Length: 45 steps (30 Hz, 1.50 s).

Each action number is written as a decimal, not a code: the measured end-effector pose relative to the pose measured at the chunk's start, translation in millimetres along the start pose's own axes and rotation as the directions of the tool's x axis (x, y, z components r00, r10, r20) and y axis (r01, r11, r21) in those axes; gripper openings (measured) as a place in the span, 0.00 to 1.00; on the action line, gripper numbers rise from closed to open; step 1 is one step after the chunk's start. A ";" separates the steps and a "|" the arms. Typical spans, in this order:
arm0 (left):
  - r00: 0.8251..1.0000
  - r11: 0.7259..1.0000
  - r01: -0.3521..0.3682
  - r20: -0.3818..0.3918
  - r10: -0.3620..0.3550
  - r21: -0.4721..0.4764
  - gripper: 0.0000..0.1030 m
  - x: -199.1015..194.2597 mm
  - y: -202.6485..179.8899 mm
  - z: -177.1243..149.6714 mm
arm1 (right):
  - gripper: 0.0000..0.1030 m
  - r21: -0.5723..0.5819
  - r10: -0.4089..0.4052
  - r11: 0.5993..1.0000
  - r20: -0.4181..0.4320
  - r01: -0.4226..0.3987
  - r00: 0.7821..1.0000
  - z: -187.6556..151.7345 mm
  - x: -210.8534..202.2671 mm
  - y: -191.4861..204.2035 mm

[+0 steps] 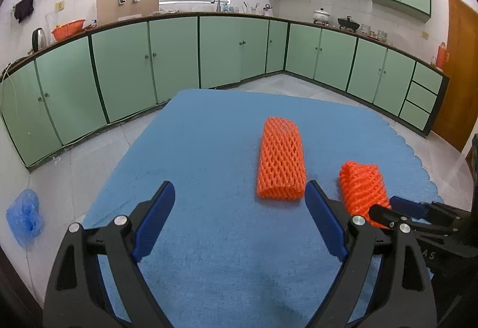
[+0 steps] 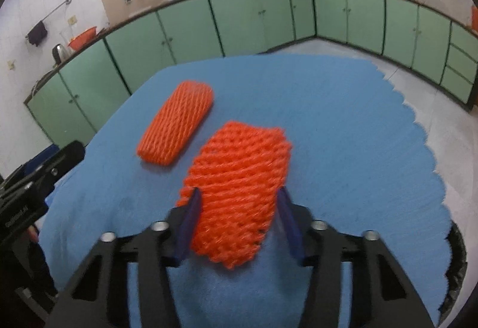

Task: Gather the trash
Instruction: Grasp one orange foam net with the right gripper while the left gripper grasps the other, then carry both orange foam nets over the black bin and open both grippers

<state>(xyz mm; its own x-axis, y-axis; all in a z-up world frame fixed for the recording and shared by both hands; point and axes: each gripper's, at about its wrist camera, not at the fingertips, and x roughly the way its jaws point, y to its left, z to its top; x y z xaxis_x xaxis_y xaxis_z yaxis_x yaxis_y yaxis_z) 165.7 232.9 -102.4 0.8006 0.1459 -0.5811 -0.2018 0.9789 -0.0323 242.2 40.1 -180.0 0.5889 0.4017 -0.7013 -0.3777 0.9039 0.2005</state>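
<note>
Orange foam nets are the trash on show, two of them, both on a blue cloth (image 1: 209,149) spread over the table. One foam net (image 2: 236,193) sits between the blue fingers (image 2: 188,226) of the right claw (image 2: 239,223), which are drawn in against its two sides so that the mesh bulges out ahead of the tips and back toward the claw's black frame; the claw is pinching this net, which reaches forward from the fingertips and a little to their right. In the left wrist view the same net (image 1: 363,190) shows just to the right of the left claw's right finger, with the right claw's dark frame and one blue finger closing on its near end. The second foam net (image 1: 280,159) lies flat and free on the cloth, ahead of the left claw (image 1: 239,208) and nearer its right finger than its left, with nothing touching it. From the right claw it (image 2: 176,125) lies ahead and to the left, near the pinched net but apart from it. The left claw is spread wide, its two blue fingers (image 1: 155,220) well apart above bare cloth, with nothing between them. Beyond both claws run green cabinets (image 1: 125,59) along the walls, and a crumpled blue plastic bag (image 1: 25,213) lies on the floor far to the left of the left claw.
</note>
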 end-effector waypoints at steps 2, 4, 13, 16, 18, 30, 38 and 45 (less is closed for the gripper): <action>1.000 1.000 0.004 -0.005 -0.004 -0.001 0.83 2.2 -0.3 -2.7 | 0.32 -0.013 0.007 1.000 0.003 -0.007 1.000 -0.3 -1.1 2.0; 1.000 1.000 0.009 -0.013 -0.009 -0.002 0.83 5.7 -3.2 -2.9 | 0.19 -0.023 0.012 1.000 0.009 -0.012 1.000 1.4 -4.2 2.0; 0.997 0.998 0.059 -0.047 -0.059 -0.007 0.83 37.5 -22.4 8.6 | 0.10 -0.014 -0.007 1.000 0.079 0.008 0.997 13.1 -27.0 -15.8; 0.995 0.998 0.066 -0.070 -0.066 0.001 0.83 58.1 -31.7 14.7 | 0.10 0.005 -0.022 1.000 0.095 0.021 0.995 18.3 -32.1 -27.2; 0.993 0.998 0.062 -0.096 -0.061 0.008 0.83 74.7 -37.9 16.6 | 0.10 0.012 -0.034 0.999 0.102 0.033 0.994 18.7 -34.1 -32.9; 0.967 0.998 0.066 -0.246 -0.066 -0.010 0.26 123.2 -45.5 13.7 | 0.09 0.057 -0.033 0.998 0.120 0.027 0.992 16.4 -44.0 -56.9; 0.982 0.995 0.102 -0.161 -0.103 -0.017 0.09 80.2 -50.1 24.8 | 0.08 0.039 -0.029 0.999 0.172 0.022 0.985 20.5 -74.8 -62.3; 0.980 0.987 0.160 -0.125 -0.155 0.027 0.09 36.4 -75.8 22.5 | 0.07 0.038 -0.046 0.999 0.223 0.038 0.974 22.4 -109.0 -71.4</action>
<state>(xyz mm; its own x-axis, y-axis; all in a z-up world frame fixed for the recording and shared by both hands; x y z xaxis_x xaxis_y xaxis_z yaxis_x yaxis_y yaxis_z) 222.8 167.2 -102.8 0.7454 -0.0270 -0.6661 -0.0558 0.9932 -0.1026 221.0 -65.0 -102.5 0.7499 0.3823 -0.5398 -0.3272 0.9236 0.1996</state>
